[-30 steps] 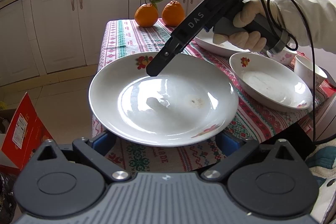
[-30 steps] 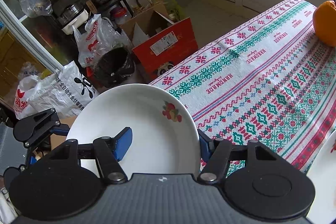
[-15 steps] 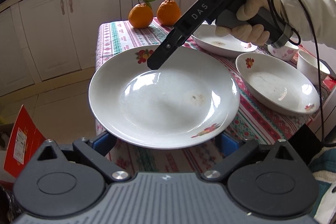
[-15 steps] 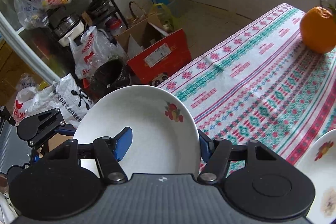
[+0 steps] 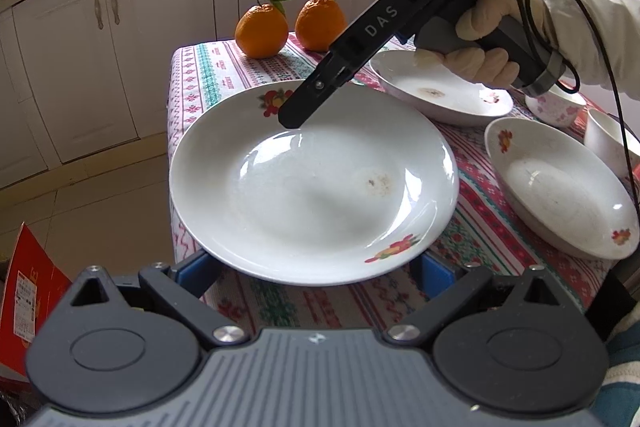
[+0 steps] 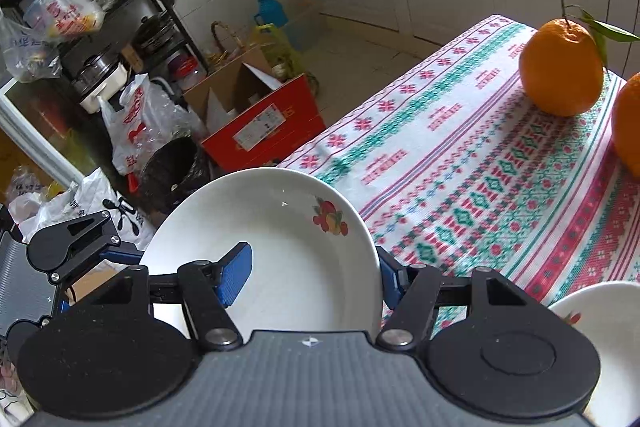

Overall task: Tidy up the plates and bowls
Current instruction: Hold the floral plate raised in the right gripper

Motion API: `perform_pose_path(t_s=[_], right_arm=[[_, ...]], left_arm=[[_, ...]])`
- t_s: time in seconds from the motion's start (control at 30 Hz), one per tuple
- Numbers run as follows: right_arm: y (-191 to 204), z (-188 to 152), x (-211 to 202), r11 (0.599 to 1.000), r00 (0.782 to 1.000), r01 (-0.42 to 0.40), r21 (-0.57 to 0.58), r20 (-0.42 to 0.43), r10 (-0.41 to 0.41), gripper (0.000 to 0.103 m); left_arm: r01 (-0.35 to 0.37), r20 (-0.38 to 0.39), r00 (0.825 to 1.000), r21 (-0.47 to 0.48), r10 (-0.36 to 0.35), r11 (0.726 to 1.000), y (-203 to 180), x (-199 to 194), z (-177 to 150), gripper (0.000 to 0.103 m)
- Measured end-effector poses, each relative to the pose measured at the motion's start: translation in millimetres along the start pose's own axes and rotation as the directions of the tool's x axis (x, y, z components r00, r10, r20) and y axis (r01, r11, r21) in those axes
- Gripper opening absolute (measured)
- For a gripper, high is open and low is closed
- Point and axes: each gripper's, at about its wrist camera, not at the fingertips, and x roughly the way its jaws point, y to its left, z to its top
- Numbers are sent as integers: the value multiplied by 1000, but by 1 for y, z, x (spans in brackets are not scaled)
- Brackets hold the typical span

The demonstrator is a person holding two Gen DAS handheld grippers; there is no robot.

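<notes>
A large white plate (image 5: 312, 183) with fruit decals is held above the table's near corner; it also shows in the right wrist view (image 6: 276, 251). My right gripper (image 5: 296, 111) grips the plate's far rim, one blue pad (image 6: 236, 275) inside the plate and the other outside. My left gripper (image 5: 312, 271) sits under the plate's near rim, jaws spread wide, its blue pads mostly hidden. Two more white plates (image 5: 440, 91) (image 5: 560, 191) lie on the table to the right.
Two oranges (image 5: 262, 31) stand at the far end of the patterned tablecloth (image 5: 224, 67). A floral cup (image 5: 556, 103) and a white bowl (image 5: 608, 143) are at the right edge. A red box (image 6: 264, 127) and bags lie on the floor beside the table.
The plate and both grippers have risen and shifted toward the table's far end; the oranges and the other plates appear closer. The grip on the plate has not changed.
</notes>
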Motion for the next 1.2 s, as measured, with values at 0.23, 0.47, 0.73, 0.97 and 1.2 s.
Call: perform_pose_path(t_s=[0.23,0.47,0.73,0.97,1.2], right_arm=[[-11,6,3,1000,1000,9,20,17,-10,70],[-19,7,6,999,1000,21,36,19,-21,70],[-20,6,9,999,999,30,38,23,-31,70],[-17,5,10,999,999,48,22,21,-49,71],[-15,5,11,998,998,62,8,16,-62,72]], left_arm=[[-4,-6,1000,15,4,1000,5,6,7,99],[-6,-5,1000,23,6,1000,7,10,11,99],[-11,-4,1000,29,11,1000,8,11,12,99],[-12,-3,1000,32,12,999,7,12,13,99],[-10,-7,1000,30,11,1000,6,12,14,99]])
